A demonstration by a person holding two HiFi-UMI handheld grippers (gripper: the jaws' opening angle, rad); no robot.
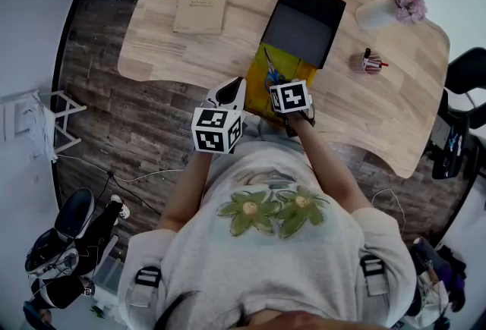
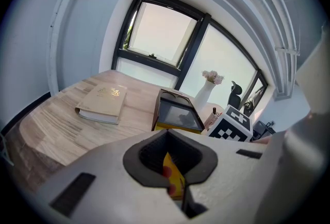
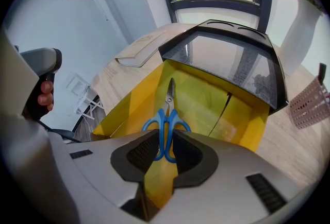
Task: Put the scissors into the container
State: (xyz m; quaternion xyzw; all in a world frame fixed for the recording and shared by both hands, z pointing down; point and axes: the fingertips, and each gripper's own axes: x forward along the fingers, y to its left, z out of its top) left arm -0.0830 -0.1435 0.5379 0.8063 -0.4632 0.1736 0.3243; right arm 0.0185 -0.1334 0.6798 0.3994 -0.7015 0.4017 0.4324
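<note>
Scissors held over the open container, not yet released.

The table (image 1: 152, 55) bears the container (image 3: 203, 97) at its near edge, with the black lid (image 3: 227, 58) raised on the container's far side. The left gripper (image 2: 171, 160) stands at the container's left side, jaws closed on a yellow flap (image 2: 174, 176) with red spots, judged to be the container's own and held to keep it open. The right gripper (image 3: 165, 148) points steeply down over the container's near edge, jaws clamped on the blue handles of the scissors (image 3: 166, 120), blades aimed into the yellow interior. Step in hand: insertion. The next move calls for lowering the scissors within the walls, then parting the jaws.
</note>
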